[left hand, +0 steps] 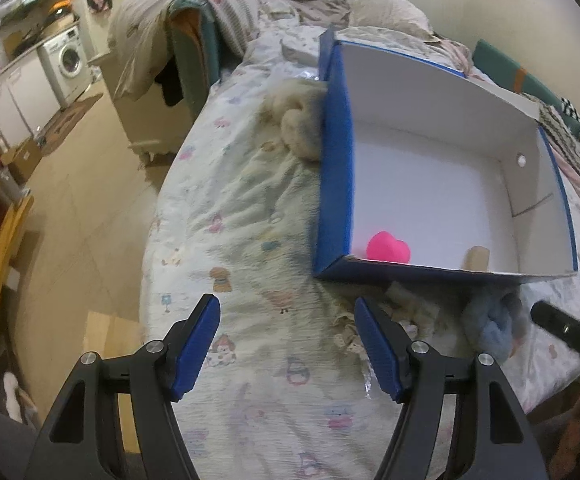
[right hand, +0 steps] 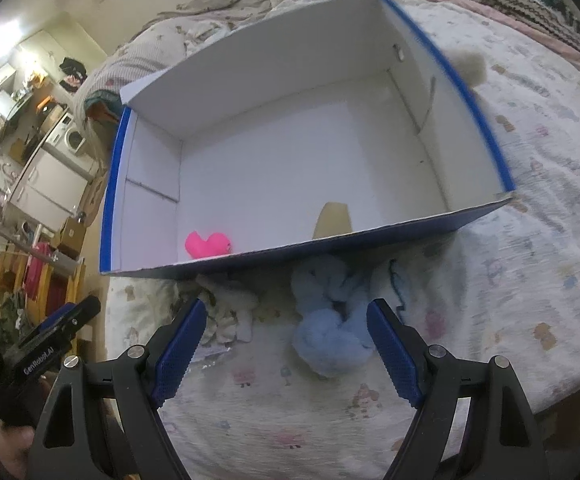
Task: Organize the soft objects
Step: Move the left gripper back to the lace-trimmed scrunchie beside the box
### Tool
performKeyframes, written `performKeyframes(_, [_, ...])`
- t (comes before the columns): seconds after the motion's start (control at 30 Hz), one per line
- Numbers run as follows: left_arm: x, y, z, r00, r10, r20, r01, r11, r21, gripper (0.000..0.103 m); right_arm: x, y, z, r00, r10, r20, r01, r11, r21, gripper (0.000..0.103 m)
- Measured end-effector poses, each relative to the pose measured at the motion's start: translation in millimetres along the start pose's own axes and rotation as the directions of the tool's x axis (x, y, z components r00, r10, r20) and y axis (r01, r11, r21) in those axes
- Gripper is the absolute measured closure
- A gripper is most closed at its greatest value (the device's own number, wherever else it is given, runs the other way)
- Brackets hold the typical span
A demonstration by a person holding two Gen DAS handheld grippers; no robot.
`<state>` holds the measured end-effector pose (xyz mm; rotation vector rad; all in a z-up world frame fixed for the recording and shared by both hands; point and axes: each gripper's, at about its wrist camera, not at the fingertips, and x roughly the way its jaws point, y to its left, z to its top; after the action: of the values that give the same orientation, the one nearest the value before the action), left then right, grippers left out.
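Observation:
A blue box with a white inside (left hand: 334, 184) (right hand: 486, 120) stands on the bed. A pink heart-shaped soft toy (left hand: 388, 247) (right hand: 207, 244) lies in its near corner. A light blue fluffy piece (right hand: 330, 320) (left hand: 494, 328) lies on the sheet in front of the box, beside a cream fluffy piece (right hand: 233, 312) (left hand: 410, 308). A beige fluffy piece (left hand: 298, 120) (right hand: 470, 64) lies against the box's far outer side. My right gripper (right hand: 285, 320) is open just before the blue piece. My left gripper (left hand: 287, 320) is open and empty over the sheet.
The bed edge (left hand: 149, 248) drops to the floor on the left. Piled bedding and pillows (left hand: 386, 8) lie behind the box. A brown tag (right hand: 332, 220) lies inside the box. The left gripper's body (right hand: 49, 336) shows in the right wrist view.

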<state>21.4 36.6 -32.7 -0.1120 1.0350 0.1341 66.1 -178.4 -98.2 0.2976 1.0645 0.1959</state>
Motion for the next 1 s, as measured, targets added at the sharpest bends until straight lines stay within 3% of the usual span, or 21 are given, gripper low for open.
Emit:
performKeyframes(0.13, [7.8,9.2,3.0,0.999,-0.013,-0.032,0.011,0.999,-0.05,0.036,13.0,10.3,-2.6,0.999,0.029,-0.042,-0.03,0.999,-0.029,0.016])
performKeyframes(0.27, [16.3,14.7,4.8,0.998,-0.002,-0.058,-0.003,0.997,-0.078,0.036,30.1,23.2,-4.1,0.989,0.107,-0.104,-0.109,0.994,-0.015,0.017])
performKeyframes(0.37, [23.0,20.3,6.2,0.996,-0.013,-0.083,0.004,0.994,-0.106,0.036,45.3,40.2,-3.0,0.981,0.129,-0.145,-0.135,0.99,-0.032,0.028])
performKeyframes(0.47, [26.2,25.2,6.6,0.995,-0.02,-0.093,0.009,0.993,-0.118,0.036,63.7,55.4,-1.9,0.982,0.07,-0.175,-0.081,0.995,-0.057,0.05])
performKeyframes(0.7, [31.3,31.3,5.6,0.995,-0.014,-0.1,0.004,0.995,-0.104,0.036,101.8,62.1,5.5,0.966,0.028,-0.258,-0.036,0.999,-0.028,0.054])
performKeyframes(0.77, [34.7,33.0,4.7,0.994,-0.018,-0.111,0.006,0.995,-0.103,0.036,106.6,66.1,5.1,0.963,0.025,-0.267,-0.039,0.998,-0.047,0.07])
performKeyframes(0.9, [41.1,31.3,4.5,0.99,-0.029,-0.137,0.015,0.995,-0.103,0.036,101.5,66.8,5.9,0.967,0.022,-0.254,-0.042,0.996,-0.074,0.091])
performKeyframes(1.0, [44.0,27.3,5.7,0.988,-0.043,-0.148,0.028,0.994,-0.103,0.036,88.3,61.7,7.8,0.972,0.049,-0.229,-0.067,0.995,-0.07,0.091])
